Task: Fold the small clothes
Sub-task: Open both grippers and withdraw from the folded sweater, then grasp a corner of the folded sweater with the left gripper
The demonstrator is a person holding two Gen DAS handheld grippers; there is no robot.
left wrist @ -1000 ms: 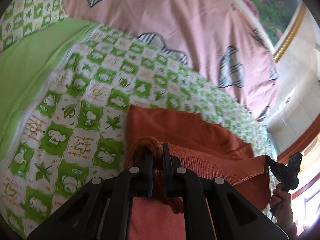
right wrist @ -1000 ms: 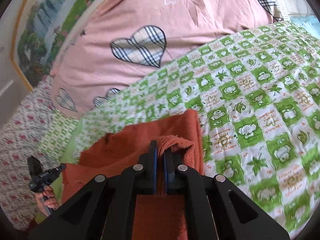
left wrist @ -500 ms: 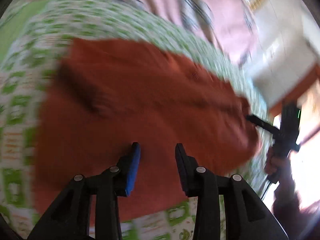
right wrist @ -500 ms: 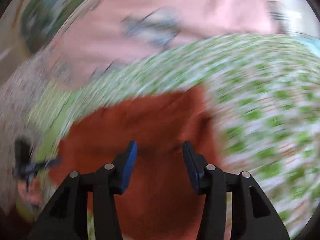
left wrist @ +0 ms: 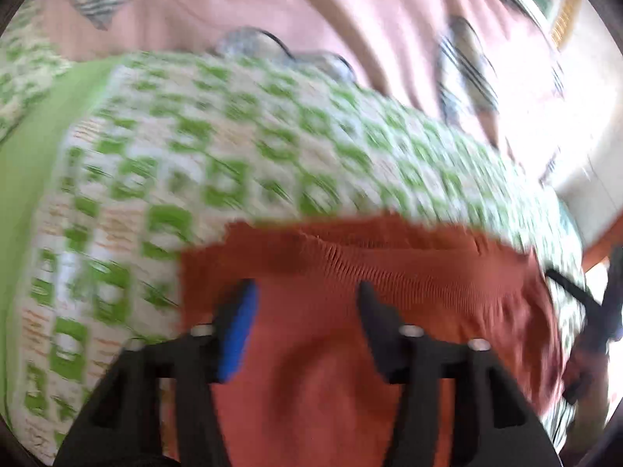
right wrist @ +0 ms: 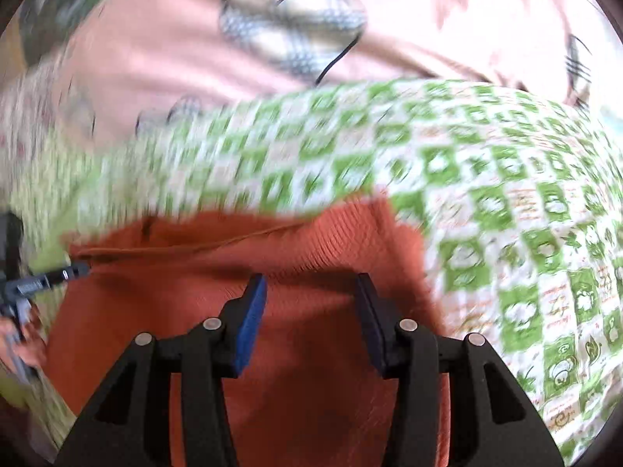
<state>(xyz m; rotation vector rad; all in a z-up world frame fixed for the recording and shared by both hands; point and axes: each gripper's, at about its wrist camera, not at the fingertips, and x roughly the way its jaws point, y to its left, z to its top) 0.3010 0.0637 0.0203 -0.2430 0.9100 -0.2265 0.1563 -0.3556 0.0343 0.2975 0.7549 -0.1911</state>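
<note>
A rust-orange garment (left wrist: pixel 350 272) lies flat on the green and white checked sheet (left wrist: pixel 194 163), with a ribbed band along its far edge. It also shows in the right wrist view (right wrist: pixel 272 264). My left gripper (left wrist: pixel 305 295) is open and empty, just above the garment's left part. My right gripper (right wrist: pixel 311 292) is open and empty above its right part. Each gripper shows at the other view's edge: the right one (left wrist: pixel 599 303) and the left one (right wrist: pixel 23 284). Both views are blurred by motion.
A pink quilt with plaid hearts (right wrist: pixel 272 31) lies behind the checked sheet (right wrist: pixel 506 194). A plain green strip (left wrist: pixel 27 148) runs along the sheet's left side. A pale wall (left wrist: pixel 584 97) stands at the far right.
Both grippers were shut on the garment's folded edge; they have opened, let it go and drawn back. The garment now lies flat on the sheet.
</note>
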